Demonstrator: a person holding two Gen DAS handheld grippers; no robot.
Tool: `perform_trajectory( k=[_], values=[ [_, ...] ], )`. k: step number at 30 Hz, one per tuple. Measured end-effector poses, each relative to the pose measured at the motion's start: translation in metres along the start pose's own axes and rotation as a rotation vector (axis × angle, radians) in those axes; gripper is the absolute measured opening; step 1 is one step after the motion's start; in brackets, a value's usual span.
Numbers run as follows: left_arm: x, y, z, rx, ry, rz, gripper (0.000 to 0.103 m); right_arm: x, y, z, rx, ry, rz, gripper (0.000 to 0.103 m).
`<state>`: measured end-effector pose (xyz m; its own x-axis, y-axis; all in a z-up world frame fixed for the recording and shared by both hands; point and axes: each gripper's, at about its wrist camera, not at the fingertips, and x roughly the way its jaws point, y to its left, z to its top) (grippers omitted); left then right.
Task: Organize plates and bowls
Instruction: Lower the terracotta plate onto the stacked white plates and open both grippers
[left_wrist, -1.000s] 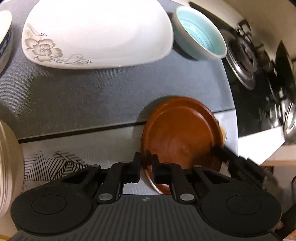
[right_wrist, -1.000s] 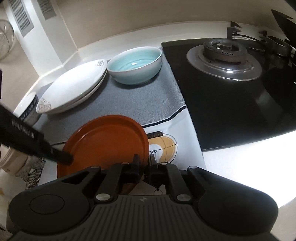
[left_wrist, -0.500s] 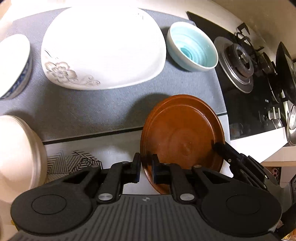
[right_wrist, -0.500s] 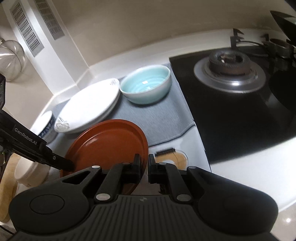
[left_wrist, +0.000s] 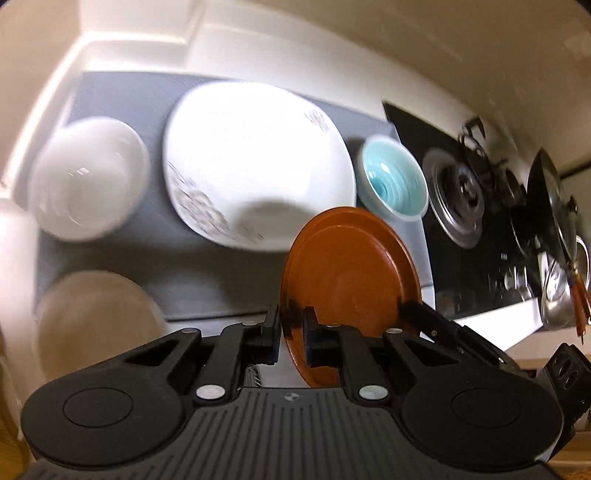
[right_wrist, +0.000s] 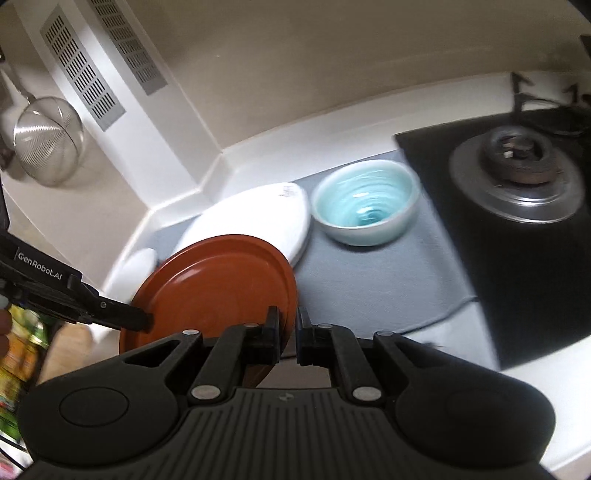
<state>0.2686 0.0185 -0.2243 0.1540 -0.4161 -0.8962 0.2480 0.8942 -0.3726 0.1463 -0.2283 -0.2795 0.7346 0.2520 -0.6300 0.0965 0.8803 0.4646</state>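
A kitchen counter with a grey mat (left_wrist: 110, 258) beside a black hob (right_wrist: 517, 240) carries the white square plate (left_wrist: 255, 155) and teal bowl (right_wrist: 364, 201). The brown plate (left_wrist: 351, 269), lifted clear, hangs just ahead of and near the white plate. Left gripper (left_wrist: 291, 334) and right gripper (right_wrist: 287, 338) each pinch its rim from opposite sides, jaws narrow.

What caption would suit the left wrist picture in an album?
Two tools, left tool and right tool, grip a brown plate above a white plate and a blue bowl.
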Motion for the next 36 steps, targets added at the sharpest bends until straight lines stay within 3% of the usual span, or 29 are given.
perform_trajectory(
  k=[4, 8, 14, 25, 32, 36],
  values=[
    [-0.009, 0.013, 0.011, -0.023, -0.030, 0.023, 0.013, 0.011, 0.021, 0.013, -0.019, 0.004, 0.011, 0.009],
    [-0.010, 0.025, 0.025, -0.072, -0.046, -0.010, 0.013, 0.022, 0.027, 0.025, -0.025, 0.005, -0.009, 0.009],
    [0.001, 0.039, 0.053, -0.111, -0.091, 0.011, 0.013, 0.070, 0.023, 0.033, 0.036, 0.062, -0.027, 0.009],
    [0.032, 0.041, 0.089, -0.063, -0.183, 0.054, 0.013, 0.117, 0.027, 0.068, -0.021, 0.076, -0.119, 0.010],
    [0.048, 0.052, 0.097, -0.070, -0.162, 0.021, 0.013, 0.136, 0.029, 0.083, -0.069, 0.094, -0.181, 0.009],
    [0.058, 0.048, 0.099, -0.049, -0.163, 0.069, 0.013, 0.146, 0.033, 0.084, -0.080, 0.107, -0.219, 0.009]
  ],
)
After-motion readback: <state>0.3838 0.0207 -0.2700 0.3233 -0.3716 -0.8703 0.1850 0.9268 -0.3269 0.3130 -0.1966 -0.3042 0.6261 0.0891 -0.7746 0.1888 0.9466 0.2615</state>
